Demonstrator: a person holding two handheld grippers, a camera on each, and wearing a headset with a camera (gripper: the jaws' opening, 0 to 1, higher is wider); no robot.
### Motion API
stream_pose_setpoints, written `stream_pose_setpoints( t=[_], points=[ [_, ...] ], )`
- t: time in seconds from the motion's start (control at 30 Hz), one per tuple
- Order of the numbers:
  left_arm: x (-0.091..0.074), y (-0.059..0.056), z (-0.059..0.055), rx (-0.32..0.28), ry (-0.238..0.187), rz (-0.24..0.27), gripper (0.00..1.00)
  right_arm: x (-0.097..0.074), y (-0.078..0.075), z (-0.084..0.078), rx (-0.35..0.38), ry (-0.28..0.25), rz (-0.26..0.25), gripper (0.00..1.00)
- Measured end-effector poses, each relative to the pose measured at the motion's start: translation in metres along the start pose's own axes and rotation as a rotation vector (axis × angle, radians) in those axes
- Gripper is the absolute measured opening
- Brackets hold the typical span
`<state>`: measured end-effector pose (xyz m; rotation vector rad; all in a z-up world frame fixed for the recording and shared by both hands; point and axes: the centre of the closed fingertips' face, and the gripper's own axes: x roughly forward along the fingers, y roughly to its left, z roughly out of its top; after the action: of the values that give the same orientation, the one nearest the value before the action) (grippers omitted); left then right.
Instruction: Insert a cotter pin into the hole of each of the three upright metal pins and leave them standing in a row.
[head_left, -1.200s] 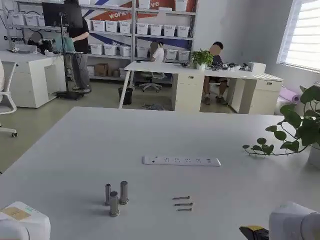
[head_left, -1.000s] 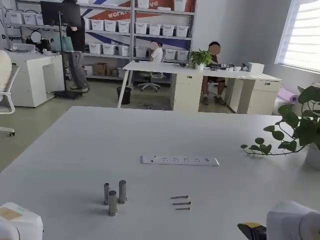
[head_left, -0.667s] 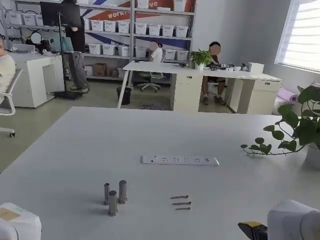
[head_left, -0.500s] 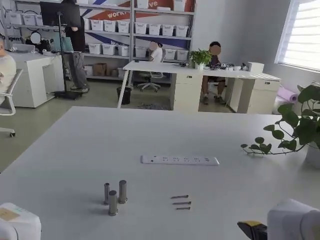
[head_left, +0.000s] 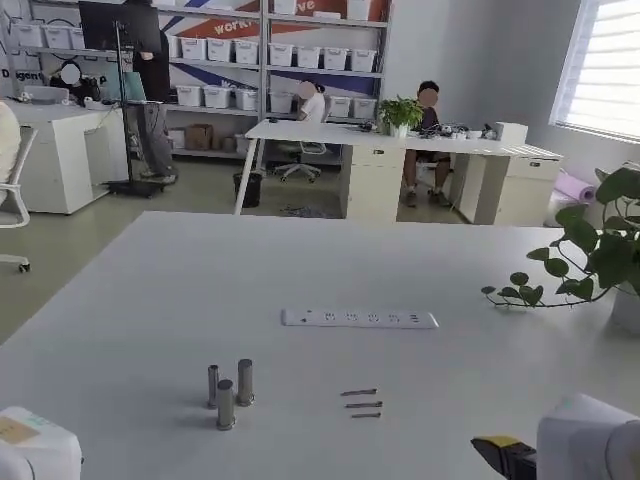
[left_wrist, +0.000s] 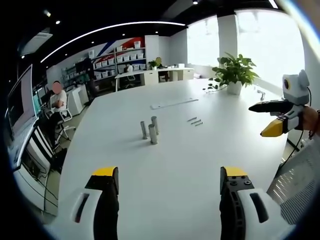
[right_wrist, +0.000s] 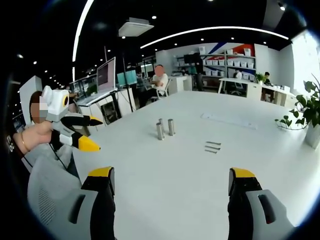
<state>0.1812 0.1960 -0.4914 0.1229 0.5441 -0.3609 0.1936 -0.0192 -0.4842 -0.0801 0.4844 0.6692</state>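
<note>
bright daylight from the window (head_left: 600, 65); sharp head view, fisheye-warped gripper views.

Right gripper (right_wrist: 170, 182): jaws stood wide apart and empty above the table (right_wrist: 165, 170).
Pins (right_wrist: 165, 128): three stood upright, clustered close, mid-table.
Cotter pins (right_wrist: 212, 147): three lay parallel, right of the pins and apart from them.
Left gripper (right_wrist: 96, 134): held at the left by a hand (right_wrist: 37, 135), jaws parted, empty.
Power strip (right_wrist: 227, 120): lay beyond the cotter pins.

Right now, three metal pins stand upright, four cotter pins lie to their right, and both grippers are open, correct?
Not four: the head view shows three cotter pins lying right of the upright metal pins. The left gripper and right gripper are open.
</note>
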Motion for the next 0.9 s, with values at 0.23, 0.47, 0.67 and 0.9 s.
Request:
stream_pose_setpoints(
  t=[0.23,0.47,0.67,0.9],
  points=[
    [0.001,-0.0005,0.0003,0.003,-0.004,-0.007,0.82,0.0011,0.0025,-0.0036,-0.001,0.01,0.005,0.92],
    [-0.0011,0.0003,-0.0017,0.005,0.001,-0.003,0.81,0.0016,0.0003,0.0007,-0.007,-0.003,0.003,0.91],
    [-0.0023,-0.0017,0.0033,-0.015,-0.027,-0.014,0.79,0.0034,0.0002,-0.0012,-0.007,0.003,0.009,0.9],
    [0.0033,-0.0008,0.0009,0.011,-0.014,-0.02,0.75,0.0058,0.0002,0.0019,-0.009,-0.015,0.013,0.86]
  ],
)
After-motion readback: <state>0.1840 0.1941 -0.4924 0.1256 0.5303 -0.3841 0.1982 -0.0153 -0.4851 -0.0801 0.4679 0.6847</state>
